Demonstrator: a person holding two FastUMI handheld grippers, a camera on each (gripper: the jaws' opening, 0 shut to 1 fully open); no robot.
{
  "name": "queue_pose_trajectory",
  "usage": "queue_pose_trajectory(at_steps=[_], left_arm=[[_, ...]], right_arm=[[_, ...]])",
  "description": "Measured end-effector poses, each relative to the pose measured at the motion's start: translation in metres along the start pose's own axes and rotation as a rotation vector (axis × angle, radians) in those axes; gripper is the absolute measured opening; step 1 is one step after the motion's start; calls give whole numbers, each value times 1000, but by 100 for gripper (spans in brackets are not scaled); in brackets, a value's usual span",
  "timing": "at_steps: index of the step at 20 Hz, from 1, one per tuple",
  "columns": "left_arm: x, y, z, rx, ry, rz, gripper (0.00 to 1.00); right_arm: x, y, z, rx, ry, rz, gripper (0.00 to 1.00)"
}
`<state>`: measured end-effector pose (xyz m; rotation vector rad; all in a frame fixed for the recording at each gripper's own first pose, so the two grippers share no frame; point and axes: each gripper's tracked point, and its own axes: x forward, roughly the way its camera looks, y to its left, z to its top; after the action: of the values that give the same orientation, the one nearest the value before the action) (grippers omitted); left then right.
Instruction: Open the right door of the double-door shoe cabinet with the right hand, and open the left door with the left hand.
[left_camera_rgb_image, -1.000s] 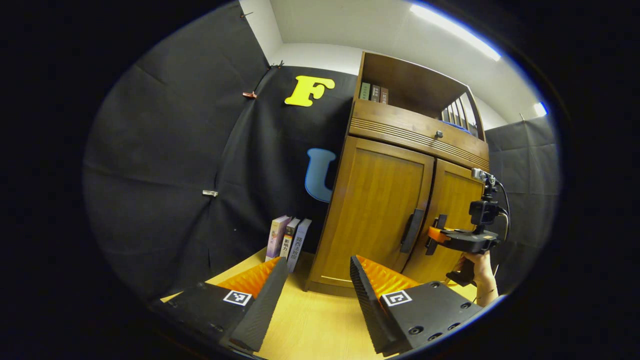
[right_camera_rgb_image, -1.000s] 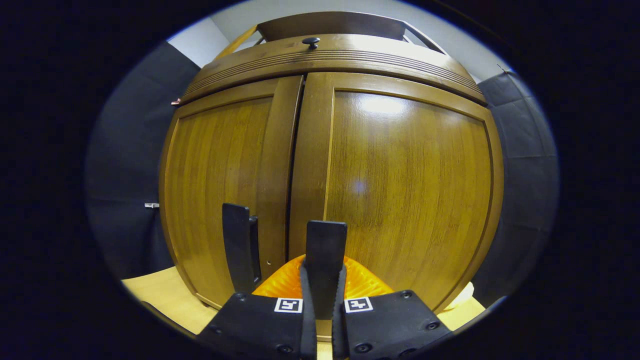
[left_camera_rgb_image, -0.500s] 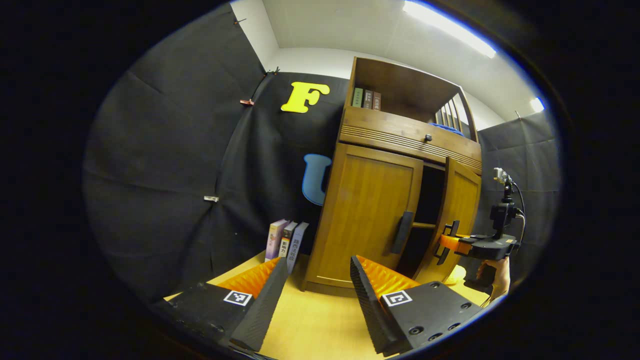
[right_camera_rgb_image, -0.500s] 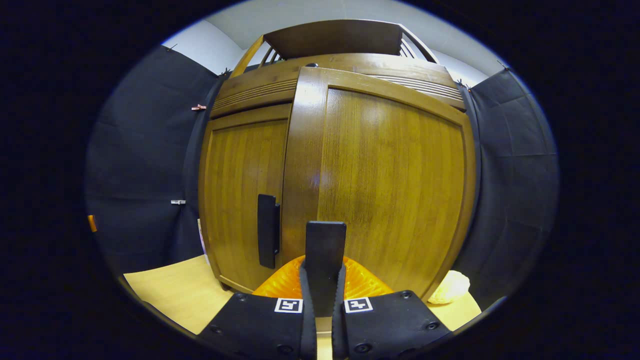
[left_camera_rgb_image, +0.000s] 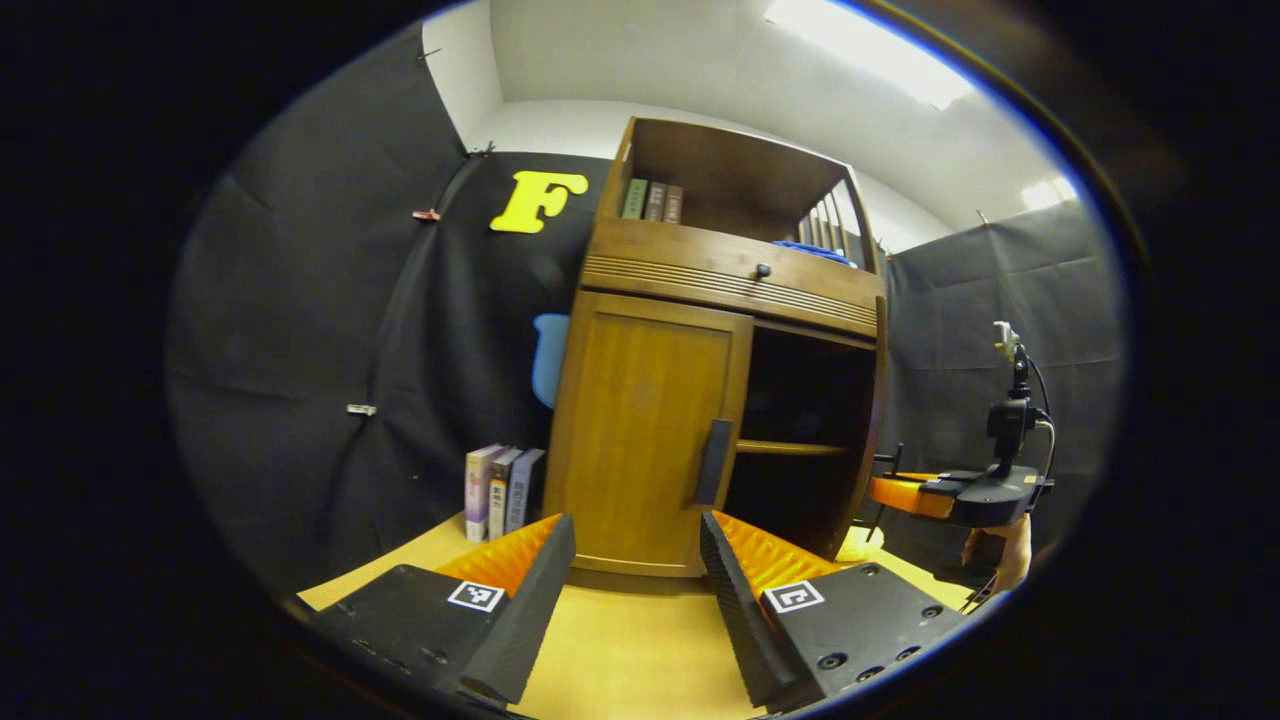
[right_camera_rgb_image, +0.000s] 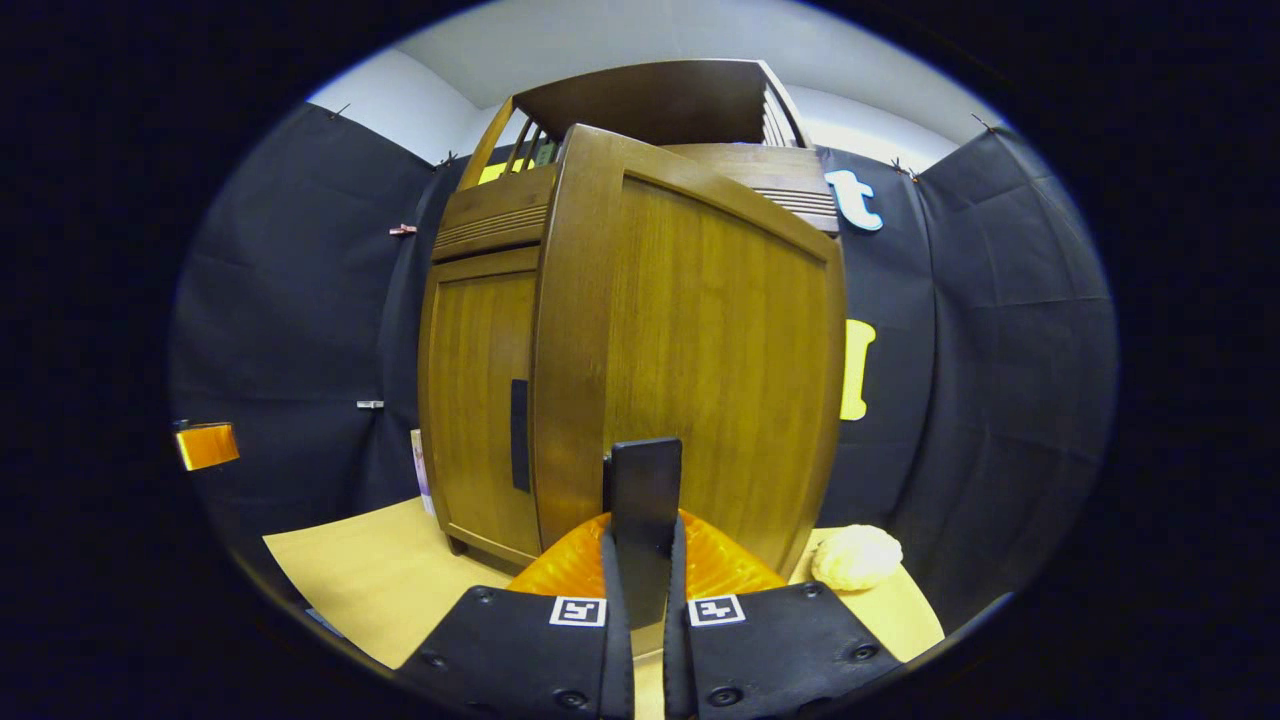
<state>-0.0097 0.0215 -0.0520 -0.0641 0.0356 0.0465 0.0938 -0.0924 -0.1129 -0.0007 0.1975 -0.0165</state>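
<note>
Shoe cabinet (left_camera_rgb_image: 700, 400) is standing on the bench (left_camera_rgb_image: 620, 650), near the booth's back wall. Roughly half done, by my reading: the right door (right_camera_rgb_image: 700, 360) is standing swung wide, and the left door (left_camera_rgb_image: 640, 440) is sitting flush and shut.

Right gripper (right_camera_rgb_image: 640, 560) is clamping the right door's handle (right_camera_rgb_image: 642, 490); jaws are closed on it, both fingers pressing the dark bar. Left gripper (left_camera_rgb_image: 630, 580) is hanging well short of the cabinet, jaws spread wide and gripping nothing, pointing roughly toward the left door's handle (left_camera_rgb_image: 714, 462).

What is left, as I judge it: bringing the left gripper up to that handle, closing on it, and pulling the left door open.

Left gripper view is giving the opened interior: dark cavity with a shelf (left_camera_rgb_image: 790, 450), plus the right gripper (left_camera_rgb_image: 905, 490) off to the side with a hand (left_camera_rgb_image: 1005, 545) under it, and books (left_camera_rgb_image: 500, 490) beside the cabinet. Right gripper view is giving the door's outer face close up and a pale rounded object (right_camera_rgb_image: 855, 557) on the bench, and is hiding the interior behind the door.
</note>
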Motion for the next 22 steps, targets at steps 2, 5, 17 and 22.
queue_pose_trajectory(at_steps=[2, 5, 17, 22], left_arm=[[4, -19, -6, -2, 11, -46, 79], [11, -41, -18, -3, 38, -94, 79], [34, -92, -31, 6, 55, -192, 80], [40, -118, -40, 7, 79, -250, 80]], right_arm=[[-10, -14, 2, 13, 3, -18, 11], [-28, -32, 2, 0, 4, -46, 15], [-71, -120, 5, -46, -16, -211, 13], [-86, -152, 8, -22, -20, -271, 8]])
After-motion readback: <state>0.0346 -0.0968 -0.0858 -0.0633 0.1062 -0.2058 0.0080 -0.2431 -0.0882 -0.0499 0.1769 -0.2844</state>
